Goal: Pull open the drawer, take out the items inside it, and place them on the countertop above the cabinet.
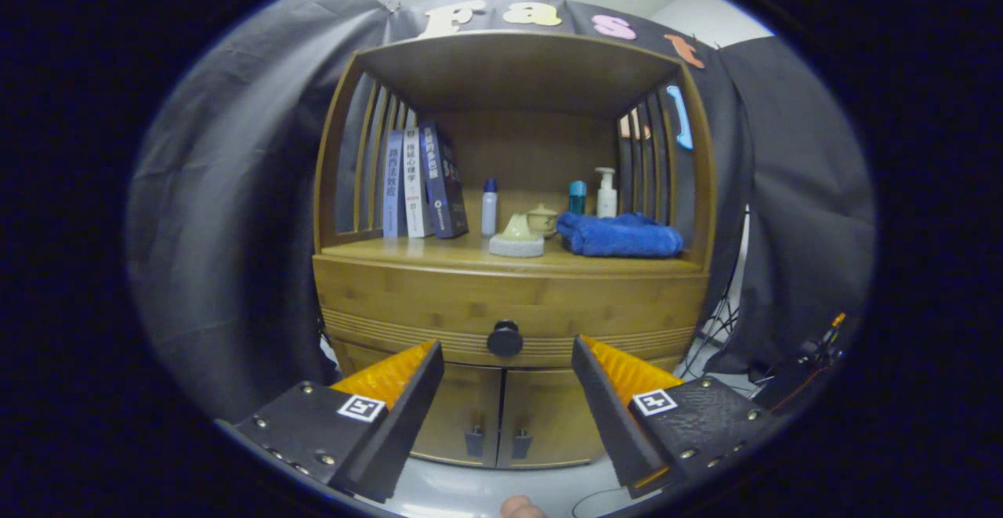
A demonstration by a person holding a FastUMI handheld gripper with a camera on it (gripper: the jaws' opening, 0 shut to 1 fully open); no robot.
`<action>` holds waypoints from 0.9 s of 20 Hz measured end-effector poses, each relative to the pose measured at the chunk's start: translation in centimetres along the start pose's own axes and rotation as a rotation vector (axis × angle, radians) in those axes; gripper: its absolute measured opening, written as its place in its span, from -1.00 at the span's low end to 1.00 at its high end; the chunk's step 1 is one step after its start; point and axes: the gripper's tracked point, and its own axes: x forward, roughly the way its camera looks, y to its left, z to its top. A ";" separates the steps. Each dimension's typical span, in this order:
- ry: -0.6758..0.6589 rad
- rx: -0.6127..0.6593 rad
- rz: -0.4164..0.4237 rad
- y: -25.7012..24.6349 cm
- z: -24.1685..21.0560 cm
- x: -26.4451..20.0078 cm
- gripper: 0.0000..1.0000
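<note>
Drawer (pixel 509 306) sat shut in the front of the wooden cabinet (pixel 329 189), directly under the counter (pixel 439 253), its dark round knob (pixel 505 338) at the middle of the drawer front. The claw (pixel 508 361) was spread wide and held nothing — the knob stood just ahead of the gap between its two fingers, apart from both.

From the left on the counter: three books (pixel 419 185) stood upright, leaning against the slatted side of the cabinet. Next to them came a slim white bottle with a blue cap (pixel 489 208). A pale, greenish lump rested on a grey block (pixel 516 240) near the counter's front edge, with a small cream lidded pot (pixel 542 220) just behind it. Further right stood a teal-capped bottle (pixel 577 197) and a white pump bottle (pixel 606 193), both behind a folded blue towel (pixel 620 236) — the towel lay close to the right slats.

Below the drawer, two cupboard doors (pixel 501 416) were closed, their small handles side by side between the fingers.
</note>
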 end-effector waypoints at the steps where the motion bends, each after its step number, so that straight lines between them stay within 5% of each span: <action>1: -0.005 0.014 -0.008 -0.6 1.3 -1.2 0.98; 10: -0.142 0.089 -0.022 -3.1 13.9 -9.4 0.98; 18: -0.192 0.137 -0.018 -4.7 16.5 -13.9 0.98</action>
